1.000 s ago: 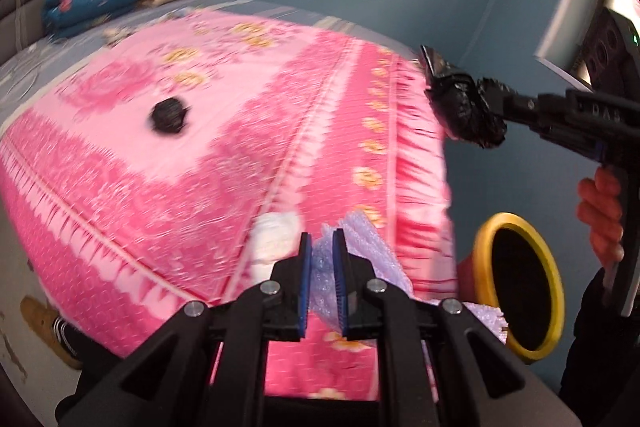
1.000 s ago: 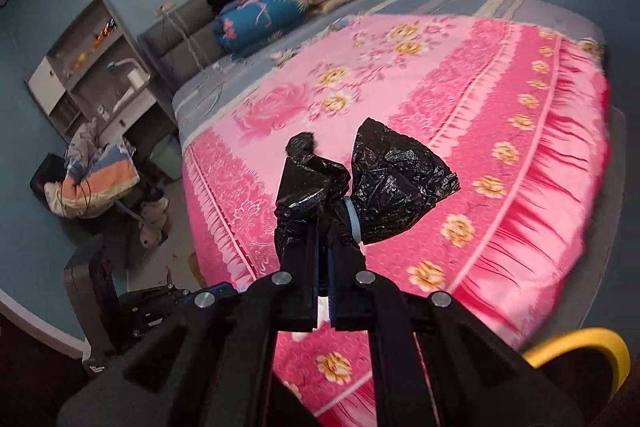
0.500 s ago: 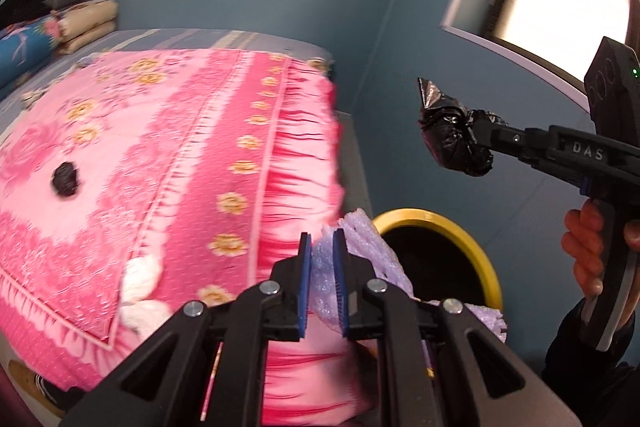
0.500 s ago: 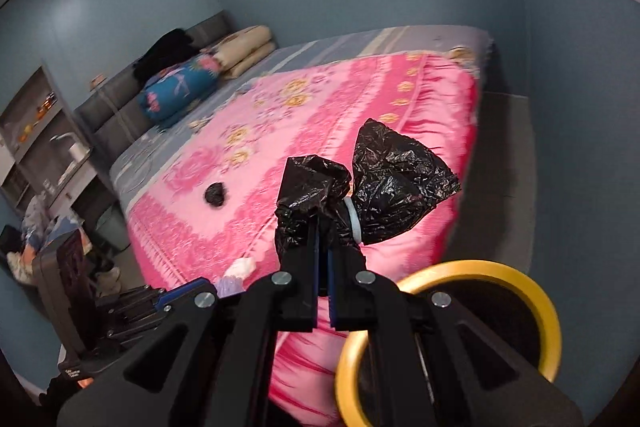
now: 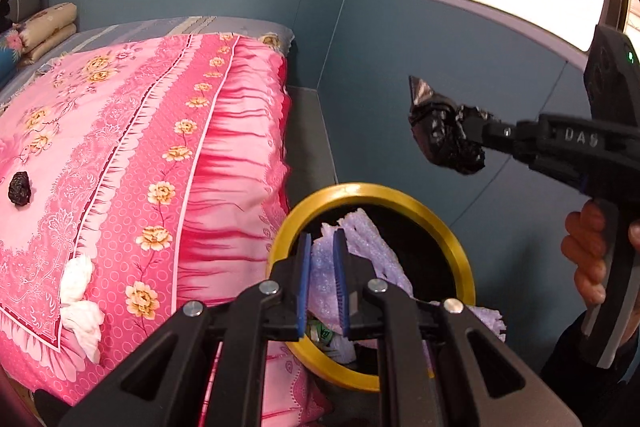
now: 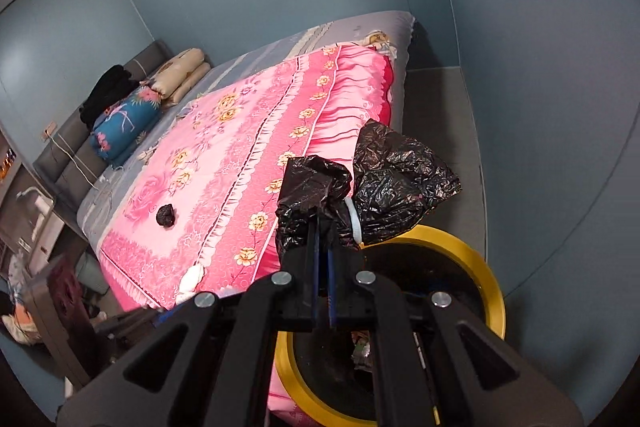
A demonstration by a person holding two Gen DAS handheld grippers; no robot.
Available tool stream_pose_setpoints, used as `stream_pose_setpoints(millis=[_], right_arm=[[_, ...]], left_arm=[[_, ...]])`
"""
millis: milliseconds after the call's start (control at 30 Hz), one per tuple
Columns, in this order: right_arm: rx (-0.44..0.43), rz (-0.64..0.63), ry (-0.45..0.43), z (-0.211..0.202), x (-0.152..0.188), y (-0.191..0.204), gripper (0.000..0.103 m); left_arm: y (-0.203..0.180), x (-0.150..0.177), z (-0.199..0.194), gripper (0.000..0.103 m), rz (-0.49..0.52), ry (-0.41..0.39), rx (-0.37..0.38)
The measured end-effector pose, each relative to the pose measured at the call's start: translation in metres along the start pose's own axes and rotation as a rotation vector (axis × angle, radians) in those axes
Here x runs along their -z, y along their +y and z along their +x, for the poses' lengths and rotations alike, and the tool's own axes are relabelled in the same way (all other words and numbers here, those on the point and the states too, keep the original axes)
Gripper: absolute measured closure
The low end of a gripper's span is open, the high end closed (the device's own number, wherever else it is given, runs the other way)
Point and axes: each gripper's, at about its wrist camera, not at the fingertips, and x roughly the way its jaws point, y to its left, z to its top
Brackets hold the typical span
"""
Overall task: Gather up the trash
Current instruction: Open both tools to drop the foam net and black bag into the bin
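Trash bin [image 5: 460, 251] lies below both downward-tilted tongs, each gripping trash.

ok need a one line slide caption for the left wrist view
Left gripper carries purple foam wrap over the yellow-rimmed bin; right gripper brings crumpled black plastic alongside.

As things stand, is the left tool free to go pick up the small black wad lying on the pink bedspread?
Probably not yet. The left tool is shut on purple foam wrap over the yellow-rimmed bin. The black wad lies uncovered on the bedspread, so the way is free once the foam is dropped.
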Motion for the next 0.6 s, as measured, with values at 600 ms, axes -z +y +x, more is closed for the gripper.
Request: stream_pose_setpoints(millis=[600], right_arm=[[-0.049,0.099,0.069,0.031,0.013,-0.044,0.096]], left_arm=[[-0.029,0.014,0.030,0.066,0.069,0.076,0.001]])
